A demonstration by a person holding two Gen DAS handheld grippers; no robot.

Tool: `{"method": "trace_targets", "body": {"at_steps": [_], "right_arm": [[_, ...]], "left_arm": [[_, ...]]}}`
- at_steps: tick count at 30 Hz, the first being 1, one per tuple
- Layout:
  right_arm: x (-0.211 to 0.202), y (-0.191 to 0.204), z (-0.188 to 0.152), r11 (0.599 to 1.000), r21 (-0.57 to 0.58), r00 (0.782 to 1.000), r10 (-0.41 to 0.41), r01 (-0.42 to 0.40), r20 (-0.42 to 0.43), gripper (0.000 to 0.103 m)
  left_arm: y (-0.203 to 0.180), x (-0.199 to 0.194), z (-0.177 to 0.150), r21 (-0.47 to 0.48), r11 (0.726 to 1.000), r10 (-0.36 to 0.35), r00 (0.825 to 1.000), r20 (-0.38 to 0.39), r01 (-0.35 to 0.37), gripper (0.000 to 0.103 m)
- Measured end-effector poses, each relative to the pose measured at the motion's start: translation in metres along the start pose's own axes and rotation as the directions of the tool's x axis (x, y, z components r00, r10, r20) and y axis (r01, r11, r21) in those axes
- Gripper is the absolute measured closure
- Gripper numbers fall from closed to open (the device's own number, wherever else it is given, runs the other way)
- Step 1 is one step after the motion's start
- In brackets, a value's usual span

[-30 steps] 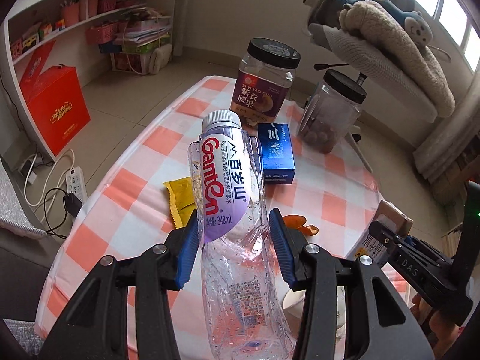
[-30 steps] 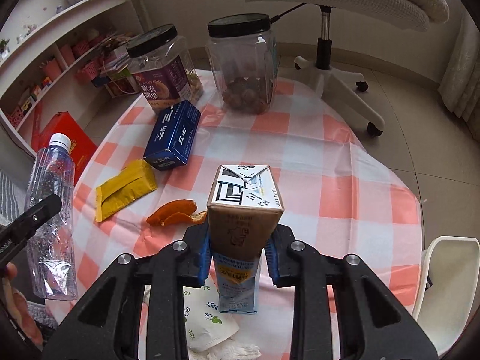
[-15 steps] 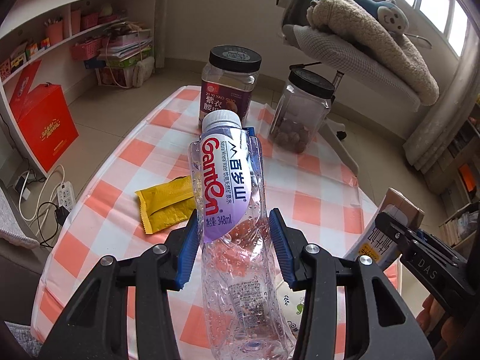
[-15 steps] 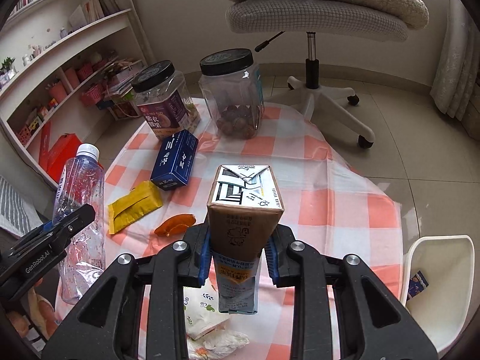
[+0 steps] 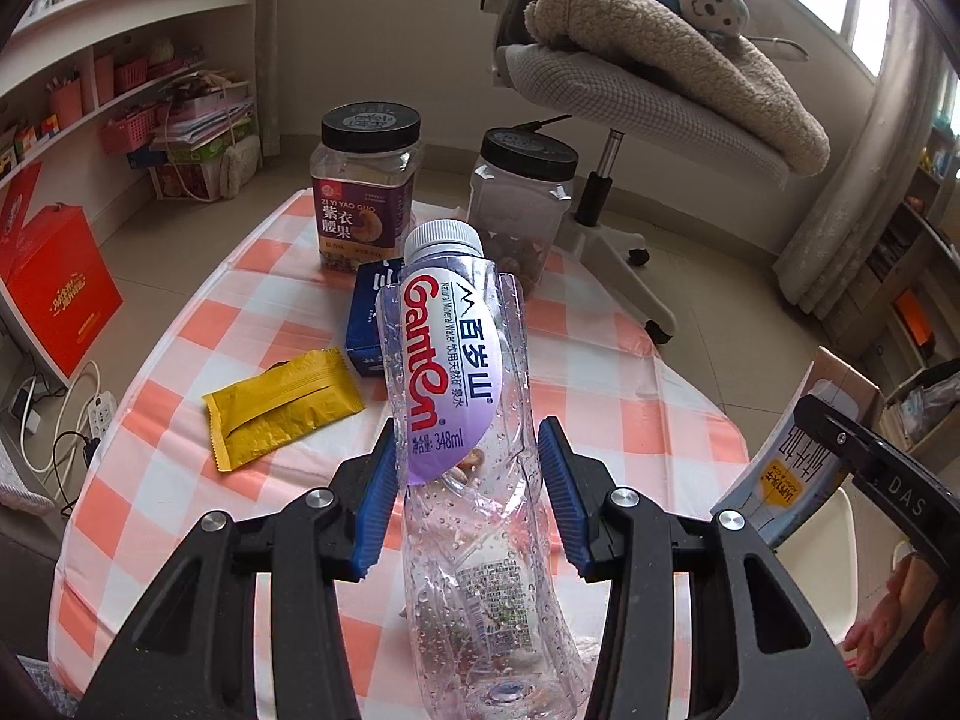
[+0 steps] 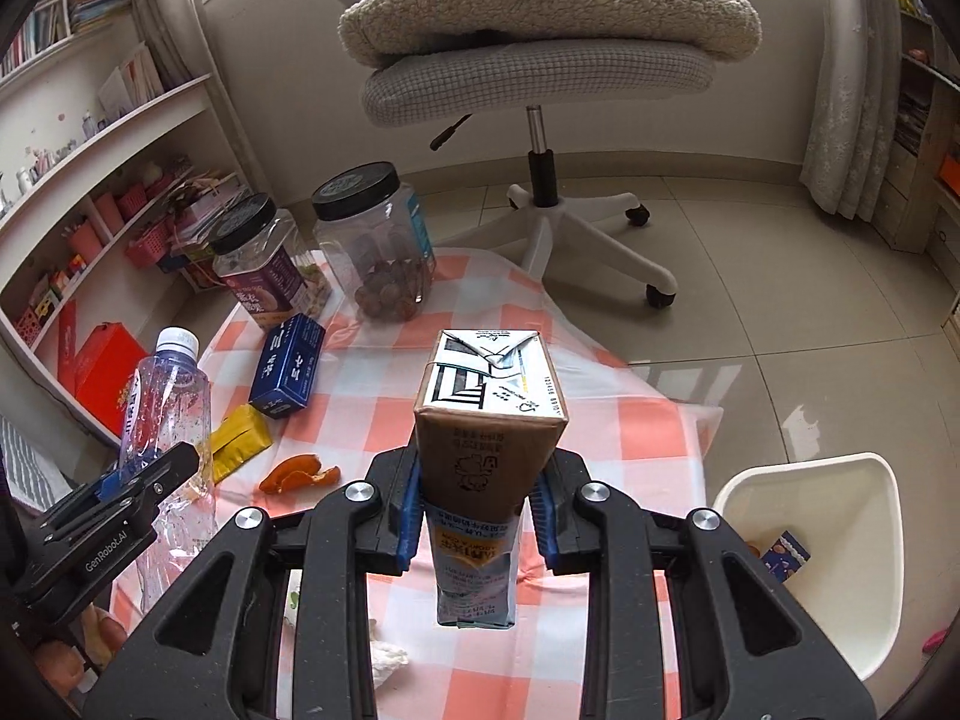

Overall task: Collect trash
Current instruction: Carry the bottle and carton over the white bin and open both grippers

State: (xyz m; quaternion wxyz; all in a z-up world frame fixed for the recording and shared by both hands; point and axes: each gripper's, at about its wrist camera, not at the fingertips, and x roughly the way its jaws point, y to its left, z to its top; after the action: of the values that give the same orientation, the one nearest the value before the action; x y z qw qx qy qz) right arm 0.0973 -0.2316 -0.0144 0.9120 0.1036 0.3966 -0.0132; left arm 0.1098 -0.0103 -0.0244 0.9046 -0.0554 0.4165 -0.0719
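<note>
My left gripper (image 5: 468, 498) is shut on a crumpled clear Ganten water bottle (image 5: 462, 408) with a white cap and holds it upright above the checked table (image 5: 600, 372). My right gripper (image 6: 477, 516) is shut on a brown and white drink carton (image 6: 489, 438), also lifted above the table. The bottle shows in the right wrist view (image 6: 165, 414) at the left. The carton shows in the left wrist view (image 5: 798, 462) at the right. A white bin (image 6: 840, 516) stands on the floor at the table's right, with a small packet inside.
On the table lie a yellow wrapper (image 5: 282, 402), a blue box (image 5: 372, 312), orange peel (image 6: 300, 471), crumpled tissue (image 6: 384, 657) and two black-lidded jars (image 5: 363, 186) (image 5: 522, 198). A swivel chair (image 6: 540, 72) with a blanket stands behind. Shelves line the left wall.
Both grippers have risen and pulled back from the table with their loads. More of the floor, the chair and the white bin show in view now.
</note>
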Motion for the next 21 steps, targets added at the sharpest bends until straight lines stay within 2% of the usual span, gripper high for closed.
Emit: {"method": "trace_targets", "body": {"at_steps": [12, 18, 21], "right_arm": [[-0.048, -0.09, -0.002, 0.979, 0.109, 0.981, -0.181, 0.172, 0.075, 0.075], [-0.073, -0.134, -0.008, 0.955, 0.178, 0.961, -0.257, 0.237, 0.1, 0.075], [-0.083, -0.154, -0.012, 0.94, 0.211, 0.951, -0.293, 0.267, 0.103, 0.075]], "left_arm": [[-0.057, 0.0, -0.009, 0.088, 0.994, -0.061, 0.998, -0.003, 0.061, 0.057], [-0.1, -0.009, -0.015, 0.15, 0.981, -0.124, 0.992, 0.009, 0.121, 0.057], [-0.124, -0.018, -0.017, 0.168, 0.969, -0.186, 0.983, 0.003, 0.182, 0.057]]}}
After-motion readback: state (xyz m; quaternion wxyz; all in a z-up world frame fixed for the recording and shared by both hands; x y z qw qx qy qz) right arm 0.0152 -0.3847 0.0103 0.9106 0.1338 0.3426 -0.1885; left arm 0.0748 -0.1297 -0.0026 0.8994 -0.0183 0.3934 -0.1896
